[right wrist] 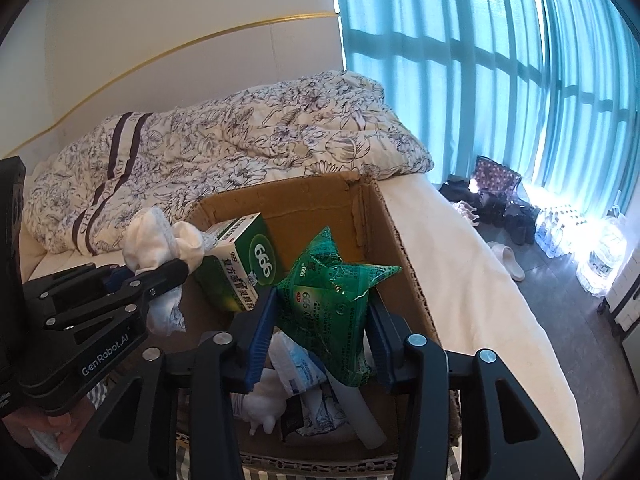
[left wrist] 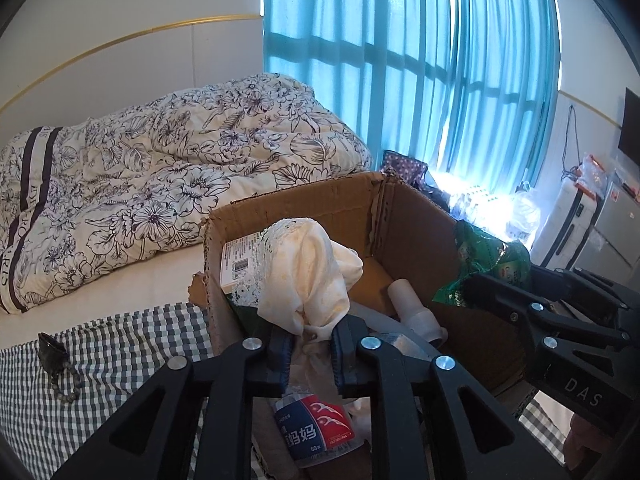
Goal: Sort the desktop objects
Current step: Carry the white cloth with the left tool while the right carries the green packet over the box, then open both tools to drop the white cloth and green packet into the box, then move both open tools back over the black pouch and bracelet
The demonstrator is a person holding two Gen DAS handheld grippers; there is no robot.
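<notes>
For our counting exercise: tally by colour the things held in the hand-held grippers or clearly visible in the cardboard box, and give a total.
Green: 2, green packet and green medicine box
White or cream: 2, cream cloth and white tube
Blue and red: 1, labelled bottle
Total: 5

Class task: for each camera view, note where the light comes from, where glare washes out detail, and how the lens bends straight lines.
Left wrist view: daylight through the curtain, glare at its foot, wall trim bowed. Right wrist view: glare whitens the bottles; window bars curve.
</notes>
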